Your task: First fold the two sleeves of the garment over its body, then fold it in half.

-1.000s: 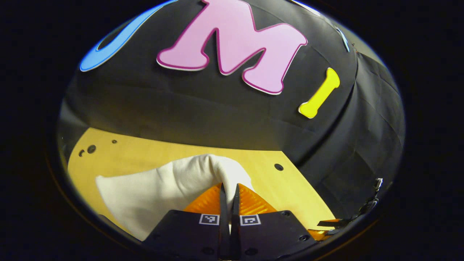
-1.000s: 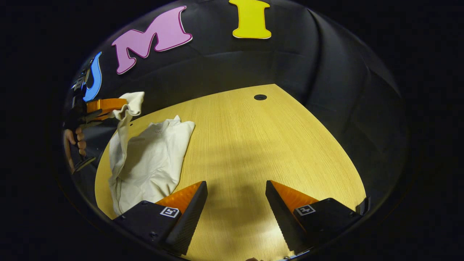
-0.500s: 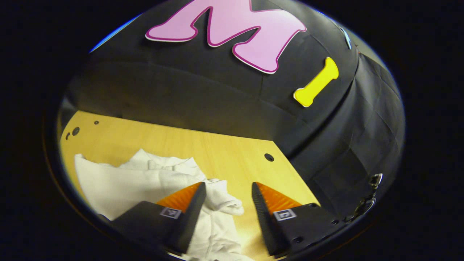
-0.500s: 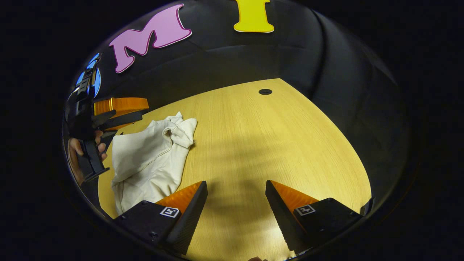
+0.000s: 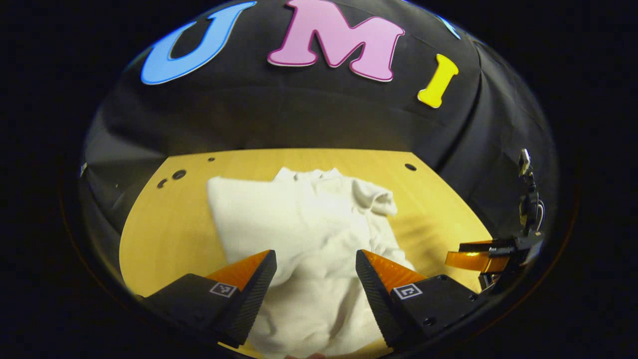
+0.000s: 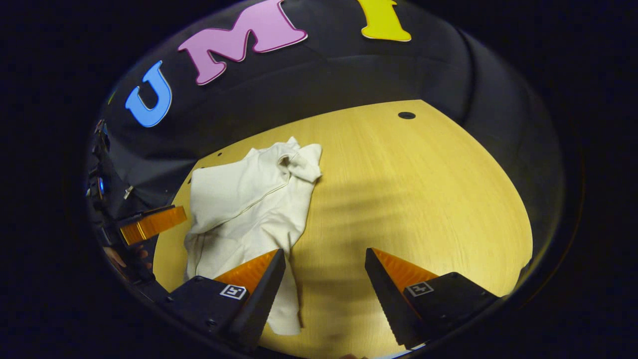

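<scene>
Released since a second ago: left gripper (image 5: 315, 279) now spread, empty, above garment (image 5: 304, 234) on table (image 5: 164, 239). Right gripper view: right gripper (image 6: 325, 279) open at the garment's near edge; sleeve looks folded over, half-fold probably remains.

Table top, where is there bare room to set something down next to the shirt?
The widest bare patch of the table lies between the garment and the far cable hole, ahead of the open right gripper. A narrower strip borders the garment's other side. The garment's own side is crowded, with the open left gripper over it.
</scene>
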A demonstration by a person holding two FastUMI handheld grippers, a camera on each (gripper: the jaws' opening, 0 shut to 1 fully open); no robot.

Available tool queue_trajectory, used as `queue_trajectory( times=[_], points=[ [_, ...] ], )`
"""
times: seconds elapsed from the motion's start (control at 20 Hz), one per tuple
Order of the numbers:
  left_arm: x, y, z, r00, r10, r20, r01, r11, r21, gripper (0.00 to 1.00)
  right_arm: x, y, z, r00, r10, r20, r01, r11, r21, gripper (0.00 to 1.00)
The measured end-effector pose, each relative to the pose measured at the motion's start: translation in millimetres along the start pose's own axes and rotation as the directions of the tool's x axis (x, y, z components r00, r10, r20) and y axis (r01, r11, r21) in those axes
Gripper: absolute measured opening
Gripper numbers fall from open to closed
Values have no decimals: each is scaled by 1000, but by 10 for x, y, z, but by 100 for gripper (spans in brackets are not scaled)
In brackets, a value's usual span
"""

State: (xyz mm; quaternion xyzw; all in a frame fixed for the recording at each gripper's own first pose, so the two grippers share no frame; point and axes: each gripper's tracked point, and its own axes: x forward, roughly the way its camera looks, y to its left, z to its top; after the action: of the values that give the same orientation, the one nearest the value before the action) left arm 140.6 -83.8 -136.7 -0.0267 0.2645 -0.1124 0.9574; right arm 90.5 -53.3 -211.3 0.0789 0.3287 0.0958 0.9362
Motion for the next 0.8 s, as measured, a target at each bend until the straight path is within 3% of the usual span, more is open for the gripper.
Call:
queue_trajectory(
  times=[0.35, 0.6, 0.8],
  points=[
    [-459, 453, -934, 991, 88, -99, -96, 992, -77, 98, -71, 408, -557, 995, 42, -86, -47, 997, -59, 99],
    [-569, 623, -1468, 977, 115, -181, -136, 985, -105, 98, -20, 518, -834, 990, 31, -138, -43, 995, -88, 99],
    [-508, 571, -1755, 966, 97, -239, -130, 984, -125, 98, 22, 551, -1040, 984, 15, -176, -34, 994, -106, 99]
  ],
)
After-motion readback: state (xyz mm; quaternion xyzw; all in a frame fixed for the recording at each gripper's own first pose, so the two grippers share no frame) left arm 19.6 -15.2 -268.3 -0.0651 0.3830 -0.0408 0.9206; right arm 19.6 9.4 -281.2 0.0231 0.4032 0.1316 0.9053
